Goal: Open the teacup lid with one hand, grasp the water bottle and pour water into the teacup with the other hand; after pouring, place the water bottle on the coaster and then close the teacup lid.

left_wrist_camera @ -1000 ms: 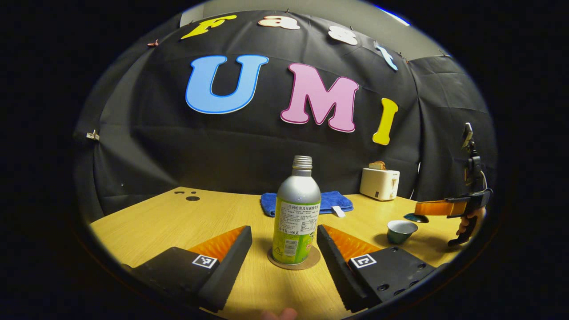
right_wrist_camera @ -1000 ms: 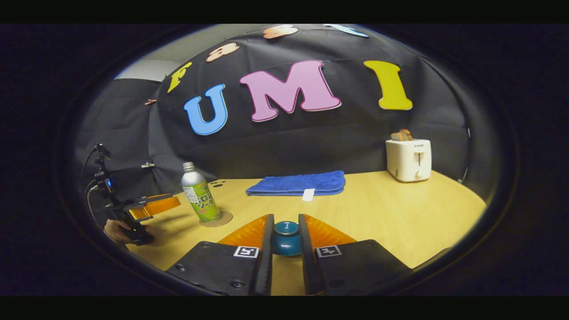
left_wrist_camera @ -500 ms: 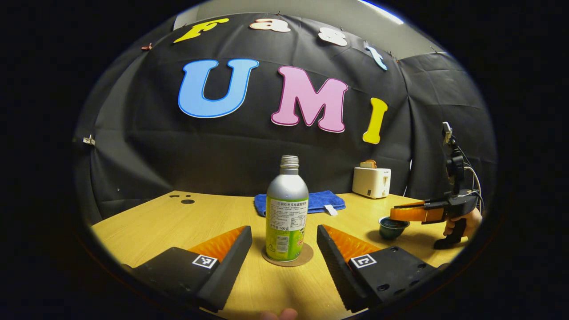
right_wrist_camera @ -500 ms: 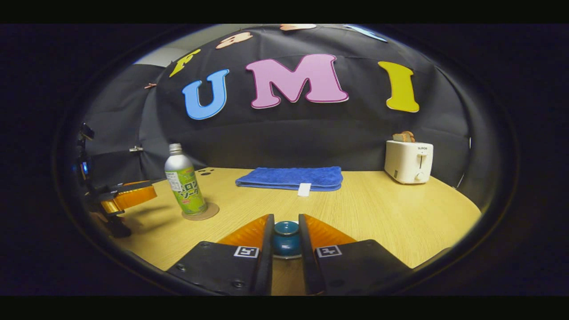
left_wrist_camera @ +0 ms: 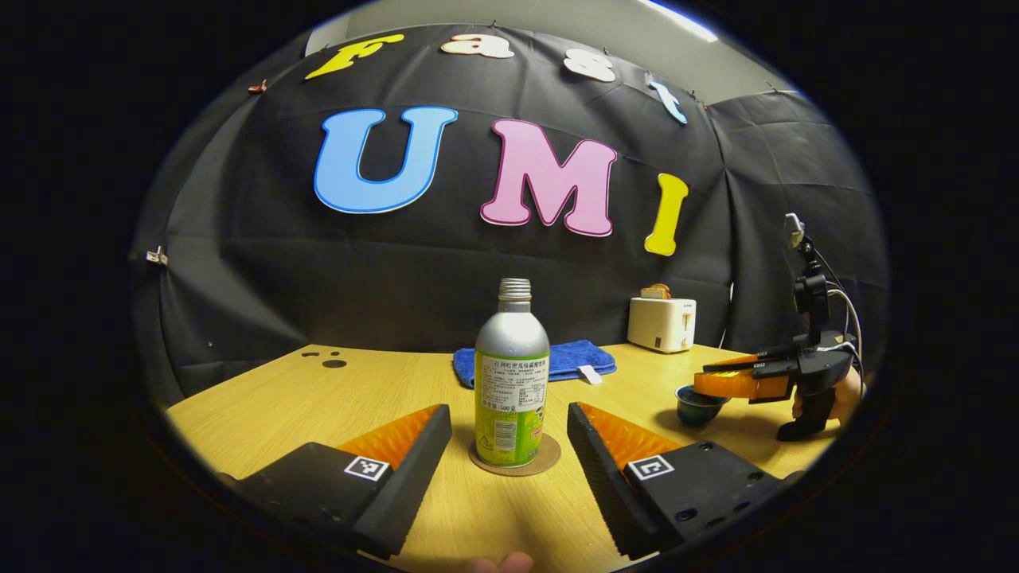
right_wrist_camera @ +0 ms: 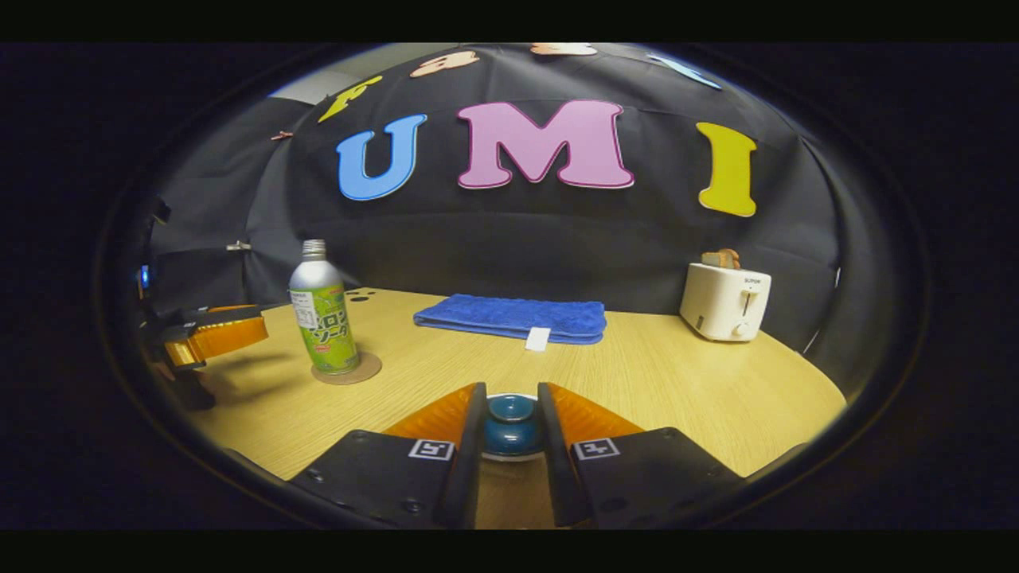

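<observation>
A silver and green water bottle (left_wrist_camera: 512, 382) with no cap stands upright on a round coaster (left_wrist_camera: 549, 458) at mid-table. My left gripper (left_wrist_camera: 508, 411) is open, its fingers short of the bottle on either side and not touching it. At the right, the dark teacup (left_wrist_camera: 691, 407) sits under my right gripper (left_wrist_camera: 712, 383). In the right gripper view, my right gripper (right_wrist_camera: 511, 390) is shut on the knob of the blue teacup lid (right_wrist_camera: 511, 422), held low over the cup. The bottle (right_wrist_camera: 318, 310) and the left gripper (right_wrist_camera: 231, 334) show at the left.
A folded blue towel (left_wrist_camera: 557, 360) lies at the back of the wooden table (left_wrist_camera: 318, 398). A white toaster (left_wrist_camera: 661, 324) with bread in it stands at the back right. A hand (left_wrist_camera: 836, 394) holds the right gripper near the table's right edge.
The right gripper carried the lid from beside the uncovered teacup down onto it. The left gripper drew back a little from the bottle and stayed open.
</observation>
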`<state>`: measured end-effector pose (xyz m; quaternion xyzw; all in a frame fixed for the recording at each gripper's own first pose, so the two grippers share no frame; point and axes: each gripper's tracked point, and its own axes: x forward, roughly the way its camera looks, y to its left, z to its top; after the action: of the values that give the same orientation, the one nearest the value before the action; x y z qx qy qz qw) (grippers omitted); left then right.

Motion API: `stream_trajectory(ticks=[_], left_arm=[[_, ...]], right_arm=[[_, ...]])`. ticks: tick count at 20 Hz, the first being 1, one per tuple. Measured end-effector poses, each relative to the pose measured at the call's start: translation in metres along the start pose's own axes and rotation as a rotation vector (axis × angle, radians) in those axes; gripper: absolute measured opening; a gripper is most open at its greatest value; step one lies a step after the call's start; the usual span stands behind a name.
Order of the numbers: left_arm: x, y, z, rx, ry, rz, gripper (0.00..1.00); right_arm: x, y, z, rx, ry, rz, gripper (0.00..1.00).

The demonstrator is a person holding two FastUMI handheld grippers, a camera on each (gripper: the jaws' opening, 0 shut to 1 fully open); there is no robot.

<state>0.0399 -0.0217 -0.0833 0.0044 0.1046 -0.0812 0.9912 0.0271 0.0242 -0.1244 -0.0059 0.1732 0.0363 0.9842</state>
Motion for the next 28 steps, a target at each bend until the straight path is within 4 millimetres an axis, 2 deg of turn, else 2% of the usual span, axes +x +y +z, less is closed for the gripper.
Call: stream_trajectory(ticks=[3,6,9,11,12,13,14,16,17,18,19,21,23,27,28], left_arm=[[-0.001,-0.001,-0.001,-0.002,0.005,0.001,0.93],[-0.003,-0.004,0.003,-0.005,-0.001,0.000,0.93],[-0.004,-0.011,0.014,-0.018,-0.023,-0.005,0.93],[-0.007,-0.012,0.023,0.008,-0.042,0.010,0.93],[-0.010,-0.014,0.029,0.020,-0.055,0.018,0.93],[-0.013,-0.016,0.033,0.025,-0.066,0.022,0.93],[-0.016,-0.020,0.037,0.027,-0.073,0.020,0.93],[-0.023,-0.027,0.040,0.036,-0.077,0.011,0.93],[-0.026,-0.029,0.041,0.044,-0.080,0.012,0.93],[-0.029,-0.031,0.043,0.052,-0.084,0.013,0.93],[-0.031,-0.033,0.044,0.054,-0.085,0.014,0.93],[-0.034,-0.039,0.042,0.046,-0.082,0.008,0.93],[-0.037,-0.043,0.040,0.040,-0.073,0.004,0.93],[-0.042,-0.047,0.035,0.055,-0.059,0.011,0.93],[-0.036,-0.052,0.035,0.057,-0.058,0.012,0.93]], right_arm=[[-0.009,0.000,0.013,0.037,-0.045,0.004,0.45],[-0.025,0.003,0.042,0.063,-0.127,0.013,0.45],[-0.044,0.011,0.072,0.064,-0.213,0.028,0.45],[-0.057,0.017,0.085,0.059,-0.253,0.040,0.50],[-0.062,0.020,0.090,0.056,-0.271,0.044,0.50],[-0.068,0.023,0.094,0.051,-0.288,0.048,0.46],[-0.073,0.025,0.096,0.042,-0.301,0.049,0.50],[-0.083,0.027,0.097,0.025,-0.320,0.051,0.52],[-0.087,0.027,0.097,0.021,-0.329,0.050,0.63],[-0.088,0.028,0.095,0.019,-0.331,0.049,0.64],[-0.091,0.027,0.093,0.020,-0.331,0.047,0.77],[-0.094,0.028,0.088,0.022,-0.320,0.046,0.92],[-0.097,0.028,0.085,0.019,-0.316,0.040,0.96],[-0.103,0.028,0.083,0.002,-0.323,0.032,0.97],[-0.105,0.029,0.085,0.003,-0.326,0.035,0.96]])
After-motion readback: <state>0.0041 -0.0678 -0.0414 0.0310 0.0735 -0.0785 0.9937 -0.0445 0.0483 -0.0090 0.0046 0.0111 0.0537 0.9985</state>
